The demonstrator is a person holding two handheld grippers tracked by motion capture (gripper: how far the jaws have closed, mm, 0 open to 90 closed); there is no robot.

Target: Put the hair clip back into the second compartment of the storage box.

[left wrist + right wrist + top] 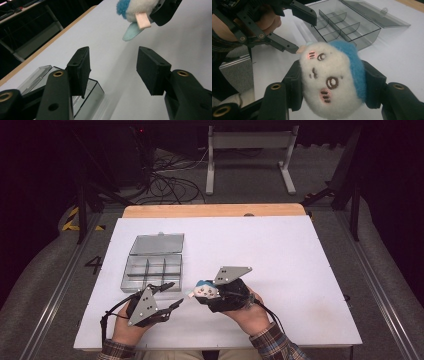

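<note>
A small white plush toy [206,289] with a blue patch and a stitched face is squeezed between the jaws of my right gripper [204,292], which holds it just above the table near the front. In the right gripper view the plush [329,80] sits sideways between the pads of that gripper [334,72]. My left gripper [176,293] is to its left, jaws apart and nothing between them. In the left gripper view the left gripper [113,50] points toward the plush [140,10], whose pale blue flap hangs down beyond the pads.
A clear grey compartment box [152,270] with its lid laid open stands just beyond the left gripper; its corner [92,92] lies under the left jaw. The white tabletop [280,250] has free room to the right. A wooden strip [215,210] runs along the far edge.
</note>
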